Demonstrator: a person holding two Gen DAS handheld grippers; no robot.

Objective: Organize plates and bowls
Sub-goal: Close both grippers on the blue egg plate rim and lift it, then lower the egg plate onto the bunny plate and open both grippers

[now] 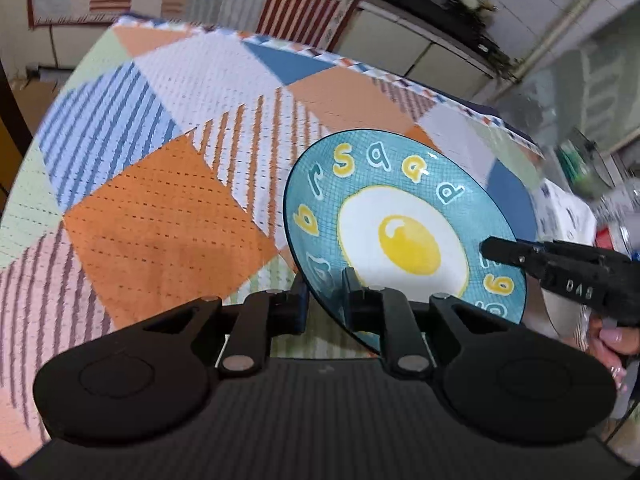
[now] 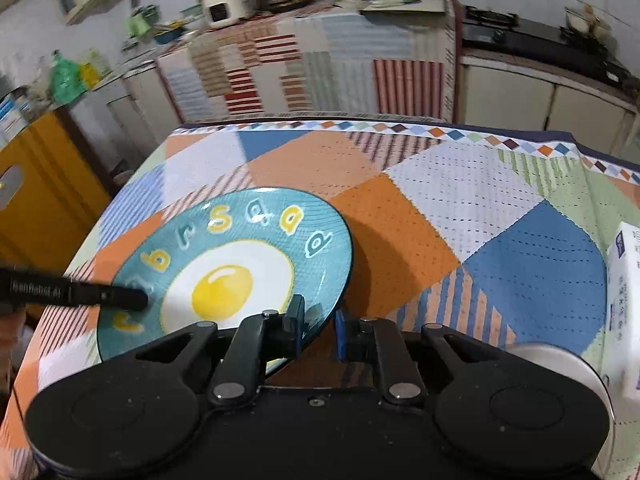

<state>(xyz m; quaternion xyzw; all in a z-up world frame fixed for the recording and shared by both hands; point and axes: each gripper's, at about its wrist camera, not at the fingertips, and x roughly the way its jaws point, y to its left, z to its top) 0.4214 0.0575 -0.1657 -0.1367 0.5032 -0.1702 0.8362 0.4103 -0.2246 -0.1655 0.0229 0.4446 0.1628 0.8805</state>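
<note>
Both claws, left claw and right claw, were clamped on the egg plate, which looked tilted above the bench.

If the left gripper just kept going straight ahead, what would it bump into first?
Nothing new: the left gripper already has the blue egg plate by its rim. Beyond the plate, its line probably meets the patchwork tablecloth, though depth is hard to judge.
</note>
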